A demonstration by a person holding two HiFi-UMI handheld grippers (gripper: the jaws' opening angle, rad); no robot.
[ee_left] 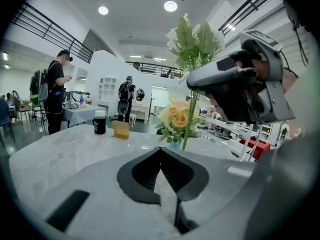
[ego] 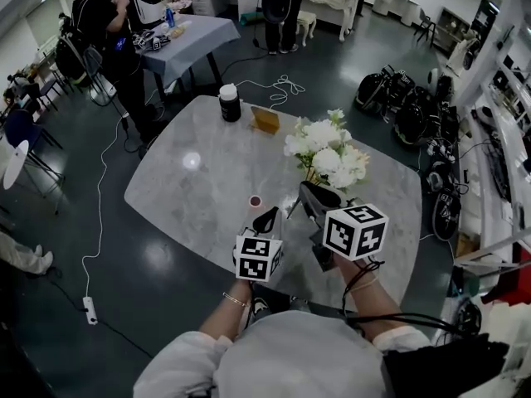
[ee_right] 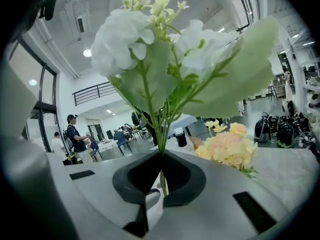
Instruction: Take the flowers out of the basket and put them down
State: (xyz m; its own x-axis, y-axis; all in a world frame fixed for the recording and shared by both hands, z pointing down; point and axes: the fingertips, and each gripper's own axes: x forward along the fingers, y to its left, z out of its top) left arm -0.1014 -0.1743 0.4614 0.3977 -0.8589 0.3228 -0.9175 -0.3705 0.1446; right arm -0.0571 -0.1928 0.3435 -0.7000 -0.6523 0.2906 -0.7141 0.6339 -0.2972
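Note:
My right gripper is shut on the thin green stem of a white flower sprig. The sprig stands upright above the jaws over the marble table. Just behind it is a bunch of peach and cream flowers; I cannot see what holds that bunch. The held white blooms top the cluster in the head view. Left of the right gripper, my left gripper is shut with nothing between its jaws. In the left gripper view the right gripper holds the stem.
A black jar with a white lid and a small yellow box stand at the table's far side. A small red-topped item lies near my left gripper. People stand by a grey table behind. Cables cross the floor.

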